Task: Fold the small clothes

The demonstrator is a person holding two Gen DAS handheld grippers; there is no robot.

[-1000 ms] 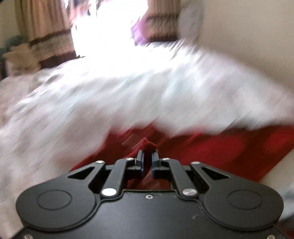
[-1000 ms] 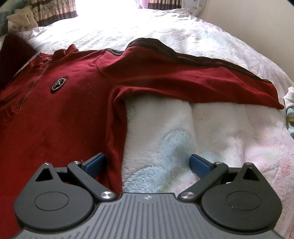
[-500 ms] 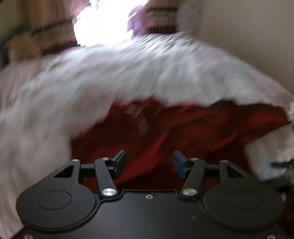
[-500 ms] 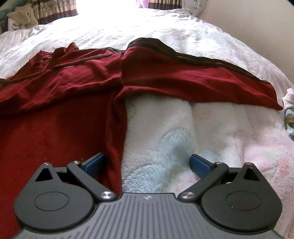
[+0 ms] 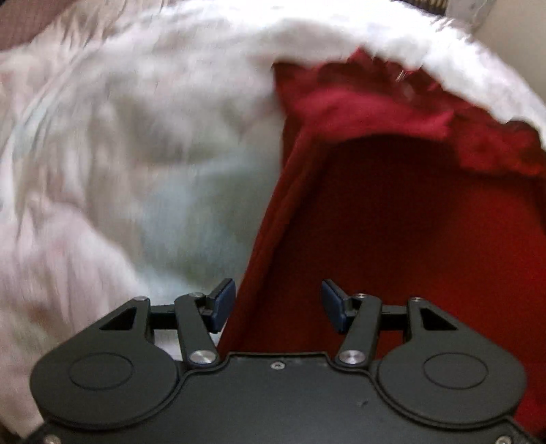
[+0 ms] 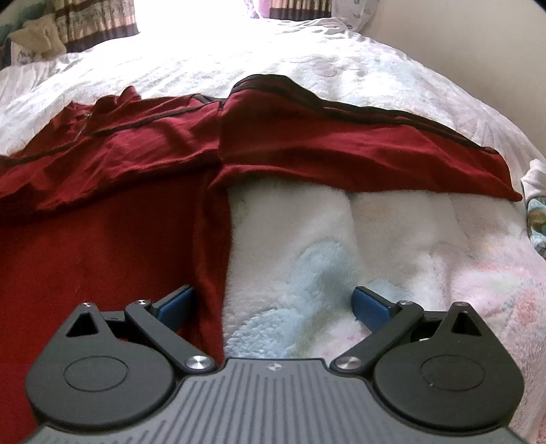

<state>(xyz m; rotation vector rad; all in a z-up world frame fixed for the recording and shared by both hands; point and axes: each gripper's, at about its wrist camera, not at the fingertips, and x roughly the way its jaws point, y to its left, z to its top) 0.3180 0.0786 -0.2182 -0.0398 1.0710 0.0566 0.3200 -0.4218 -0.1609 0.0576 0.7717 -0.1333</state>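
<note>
A dark red long-sleeved top [image 6: 102,246] lies on a fluffy white blanket [image 6: 392,239]. Its left sleeve is folded across the chest, and its right sleeve [image 6: 358,147], edged with black stripes, stretches out to the right. My right gripper [image 6: 273,304] is open low over the top's right side seam, one finger over red cloth and the other over the blanket. In the blurred left wrist view the same red top [image 5: 409,239] fills the right half. My left gripper [image 5: 278,304] is open over its left edge with nothing between the fingers.
The blanket [image 5: 119,153] covers a wide bed. Striped curtains [image 6: 92,20] and a bright window stand at the far end. A beige wall [image 6: 477,41] runs along the right. A small patterned cloth [image 6: 535,218] lies at the right edge.
My left gripper let go of the left sleeve, which now lies folded over the chest and hides the badge. It then swung back down to the top's left edge. The right gripper stayed still.
</note>
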